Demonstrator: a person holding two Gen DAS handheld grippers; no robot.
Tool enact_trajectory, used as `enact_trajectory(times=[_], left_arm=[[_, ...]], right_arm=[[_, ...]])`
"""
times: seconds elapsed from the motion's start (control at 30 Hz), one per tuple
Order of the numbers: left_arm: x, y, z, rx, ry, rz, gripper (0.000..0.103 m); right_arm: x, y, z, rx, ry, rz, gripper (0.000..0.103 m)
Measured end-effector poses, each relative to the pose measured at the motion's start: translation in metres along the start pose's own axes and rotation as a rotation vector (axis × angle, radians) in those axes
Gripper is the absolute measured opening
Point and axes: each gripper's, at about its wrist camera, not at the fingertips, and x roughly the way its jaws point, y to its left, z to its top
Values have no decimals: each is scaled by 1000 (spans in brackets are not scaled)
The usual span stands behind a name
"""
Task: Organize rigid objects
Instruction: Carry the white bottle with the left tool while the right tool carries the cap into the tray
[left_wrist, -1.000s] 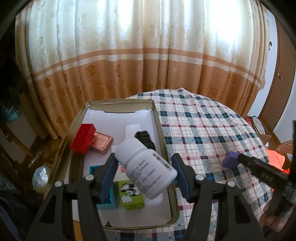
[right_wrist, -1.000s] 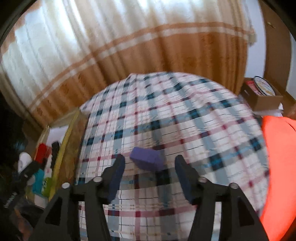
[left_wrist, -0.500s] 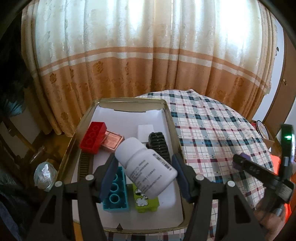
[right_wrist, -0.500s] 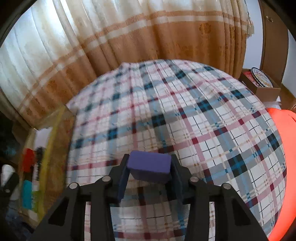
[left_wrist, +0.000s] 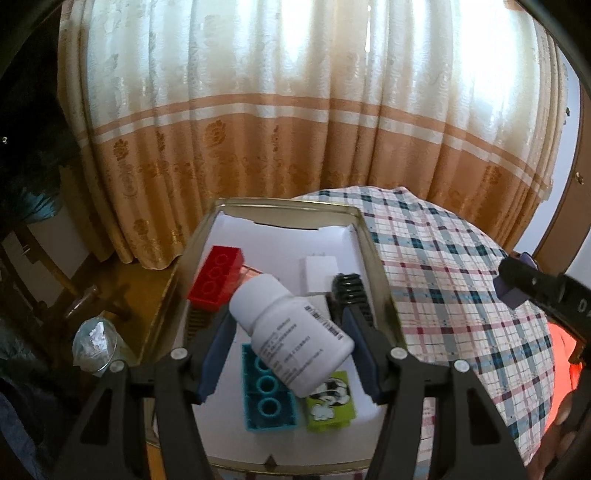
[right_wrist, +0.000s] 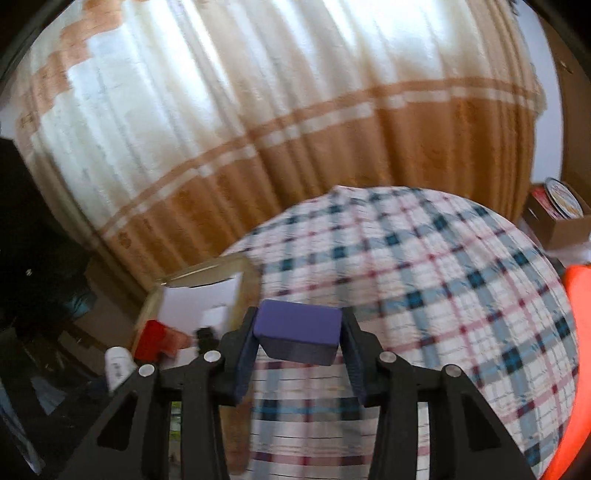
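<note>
Over tin tray (left_wrist: 373, 254), left gripper (left_wrist: 291, 354) clamps white pill bottle (left_wrist: 291, 332), tilted, above bricks. Right gripper (right_wrist: 297, 341) pinches purple block (right_wrist: 297, 330) above tablecloth (right_wrist: 443, 280). I aim bottle at bare liner, lower before release.

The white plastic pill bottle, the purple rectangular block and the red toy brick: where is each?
White plastic pill bottle (left_wrist: 295, 332): left wrist view, labelled side.
Purple rectangular block (right_wrist: 298, 320): right wrist view, top face.
Red toy brick (left_wrist: 217, 276): left wrist view, studded top.
</note>
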Motion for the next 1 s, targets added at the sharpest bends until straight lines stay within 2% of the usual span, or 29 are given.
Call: enact_trajectory(times=[0.2,0.4,0.7,1.0], left_arm=[[1,10,-1,-5,-4,27,60],[5,22,-1,-20,5,40,60],[14,38,1,-36,19,63,60],[25,44,3,-28,45,64,60]], right_arm=[[6,42,0,-61,0,68,45],[13,67,-5,-108,10,88,45],[29,89,-7,-142,28,100,45],[50,102,-1,-172,50,71,45]])
